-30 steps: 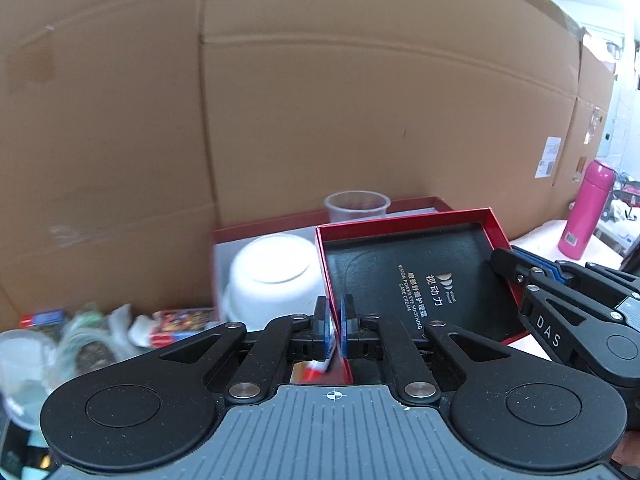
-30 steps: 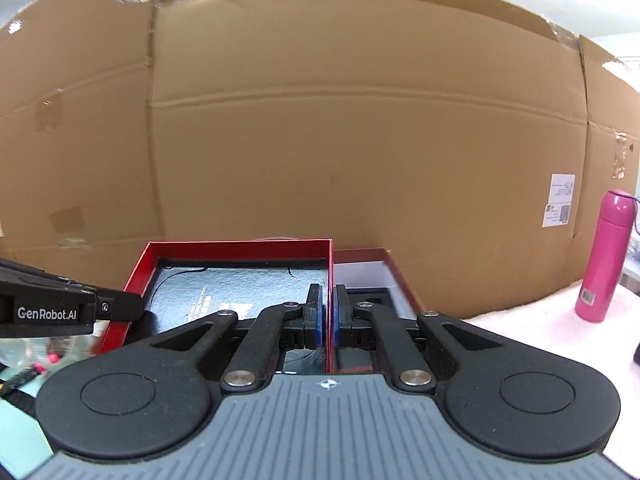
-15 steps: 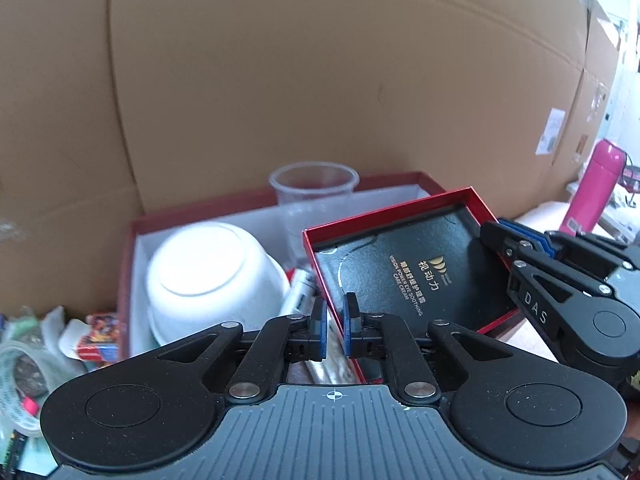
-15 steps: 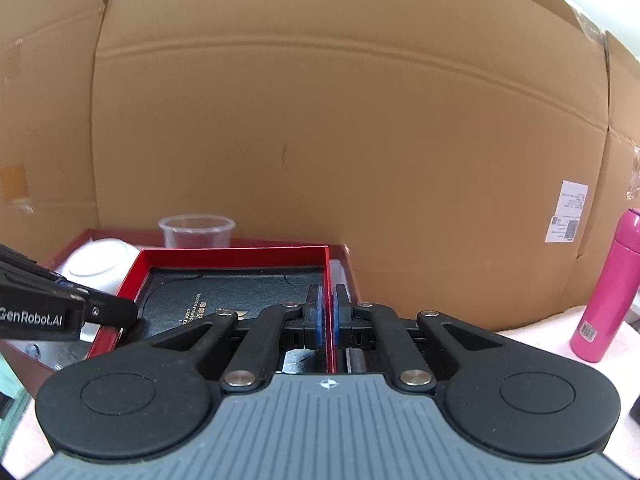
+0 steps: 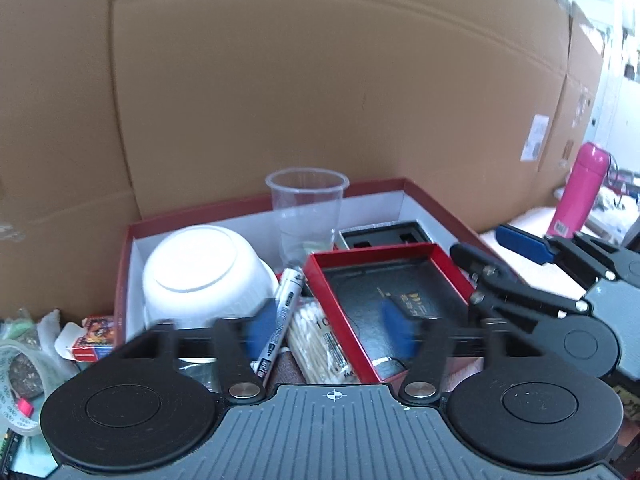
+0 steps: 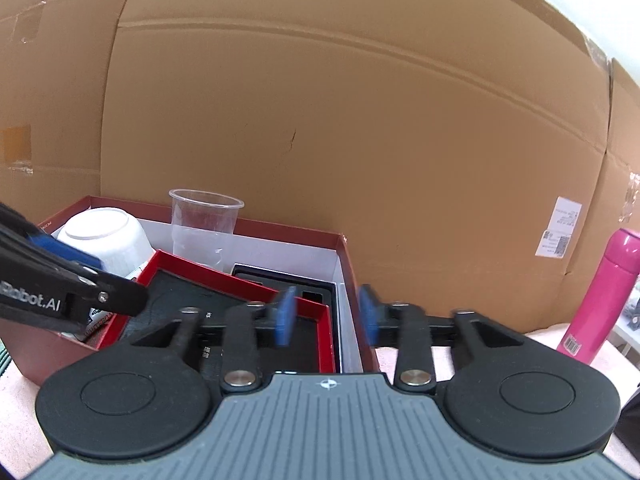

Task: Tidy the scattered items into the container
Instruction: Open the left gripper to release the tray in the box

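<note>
A large red box (image 5: 256, 206) with white inside walls holds an upturned white bowl (image 5: 204, 272), a clear plastic cup (image 5: 306, 208), a marker (image 5: 284, 312), a pack of cotton swabs (image 5: 316, 340) and a black insert (image 5: 384, 234). A small red tray with a black lining (image 5: 384, 300) lies tilted in it. My left gripper (image 5: 330, 328) is open above the tray's near edge. My right gripper (image 6: 328, 316) is open over the big box's right wall (image 6: 352, 276); it also shows in the left wrist view (image 5: 496, 248).
A cardboard wall (image 5: 320, 80) stands right behind the box. A pink bottle (image 5: 576, 196) stands at the far right on a pale cloth. Left of the box lie a small red packet (image 5: 94, 338), wrappers and a tape roll (image 5: 20, 384).
Both grippers were shut on the small red tray's edges; both have opened and let it go. The tray now lies lower, tilted inside the big box.
</note>
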A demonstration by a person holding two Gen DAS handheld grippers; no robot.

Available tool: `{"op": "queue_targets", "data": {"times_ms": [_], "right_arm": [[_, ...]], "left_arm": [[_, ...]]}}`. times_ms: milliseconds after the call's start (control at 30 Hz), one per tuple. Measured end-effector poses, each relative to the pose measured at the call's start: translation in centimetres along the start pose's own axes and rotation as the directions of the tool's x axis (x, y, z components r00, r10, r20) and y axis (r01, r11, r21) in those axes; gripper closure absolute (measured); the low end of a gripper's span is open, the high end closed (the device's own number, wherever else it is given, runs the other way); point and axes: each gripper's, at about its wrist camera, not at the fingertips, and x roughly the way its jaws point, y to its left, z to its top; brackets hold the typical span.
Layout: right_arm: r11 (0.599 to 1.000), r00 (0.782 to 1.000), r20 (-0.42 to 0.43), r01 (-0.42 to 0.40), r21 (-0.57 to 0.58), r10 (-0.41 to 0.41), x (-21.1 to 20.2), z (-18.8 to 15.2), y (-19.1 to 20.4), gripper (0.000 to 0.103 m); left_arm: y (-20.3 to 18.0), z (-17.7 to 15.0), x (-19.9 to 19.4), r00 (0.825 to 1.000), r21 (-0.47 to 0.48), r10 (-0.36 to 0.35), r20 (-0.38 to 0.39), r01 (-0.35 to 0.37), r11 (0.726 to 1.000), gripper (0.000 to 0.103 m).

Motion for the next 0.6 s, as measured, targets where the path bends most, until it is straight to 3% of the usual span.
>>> {"op": "queue_targets", "data": {"times_ms": [67, 200, 267, 400, 600], "right_arm": [[1.0, 1.0, 0.013, 0.002, -0.01, -0.002, -0.6, 0.1, 0.2, 0.036], [1.0, 1.0, 0.026, -0.016, -0.022, 0.017, -1.5, 0.2, 0.6, 0.021], [0.999, 0.999, 0.027, -0.033, -0.02, 0.034, -1.8, 0.1, 0.9, 0.005], [0.997, 0.997, 0.027, -0.074, -0.007, 0.074, -2.7, 0.1, 1.8, 0.002], [0.99, 0.99, 0.002, -0.14, -0.009, 0.14, -4.4, 0.0, 3.7, 0.0]], "left_arm": [[-0.1, -0.1, -1.0, 1.0, 0.001, -0.003, 0.028, 0.003, 1.0, 0.02], [0.1, -0.6, -2.7, 0.997, -0.018, 0.018, 0.077, -0.017, 1.0, 0.004], [0.4, -1.1, -3.2, 0.994, -0.044, 0.042, 0.097, -0.037, 0.998, 0.002], [1.3, -2.0, -4.1, 0.993, -0.09, 0.059, 0.104, -0.05, 0.995, 0.0], [2.4, -3.9, -5.0, 0.992, -0.122, 0.119, 0.046, -0.112, 0.986, 0.0]]}}
